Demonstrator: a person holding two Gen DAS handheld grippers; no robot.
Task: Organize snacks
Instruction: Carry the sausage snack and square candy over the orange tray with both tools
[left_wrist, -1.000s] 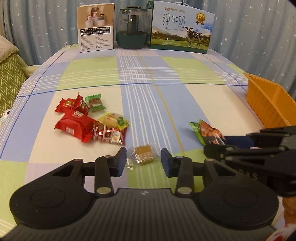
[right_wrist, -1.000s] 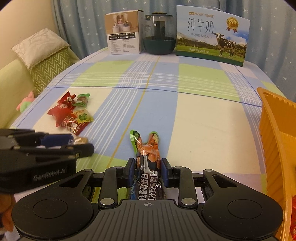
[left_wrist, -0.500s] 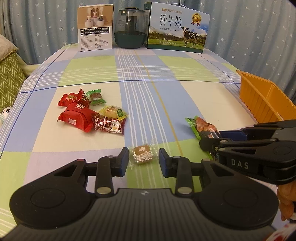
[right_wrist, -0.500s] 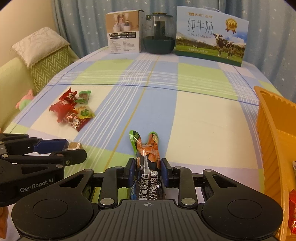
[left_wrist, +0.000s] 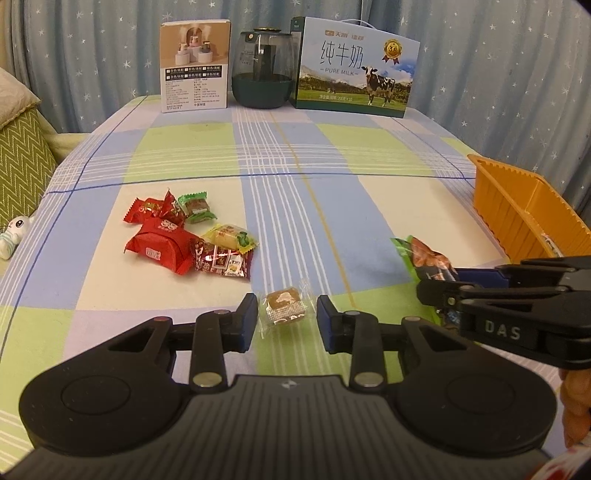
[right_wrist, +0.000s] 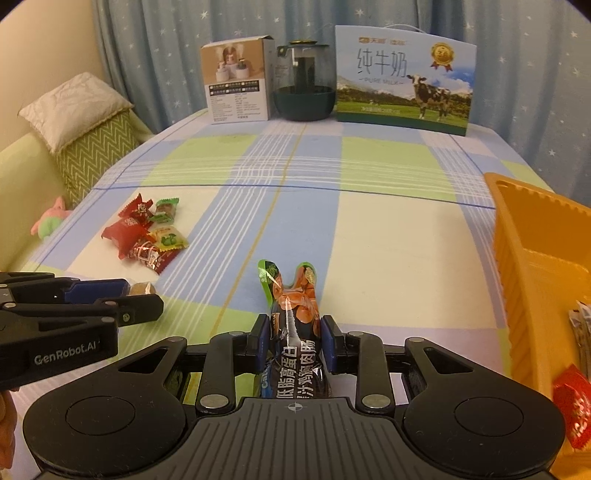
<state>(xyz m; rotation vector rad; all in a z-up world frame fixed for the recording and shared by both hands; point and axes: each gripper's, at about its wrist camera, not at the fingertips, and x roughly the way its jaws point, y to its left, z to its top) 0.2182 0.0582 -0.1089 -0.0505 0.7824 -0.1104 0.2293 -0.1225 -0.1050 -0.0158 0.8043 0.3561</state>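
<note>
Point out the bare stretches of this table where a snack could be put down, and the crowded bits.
Bare: the cloth between the candy pile and the orange bin, and the band behind the pile up to the boxes and jar. Crowded: the near edge, where both grippers work, and the pile itself.

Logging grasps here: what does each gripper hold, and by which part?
Right gripper clamps the sausage packet mid-length. Left gripper straddles the brown candy, nothing gripped.

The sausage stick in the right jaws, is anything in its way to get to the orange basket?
Nothing visible is. The right gripper is shut on the sausage stick, and only bare tablecloth lies between it and the orange basket to its right. The pile of candies and the left gripper are on the other side.
</note>
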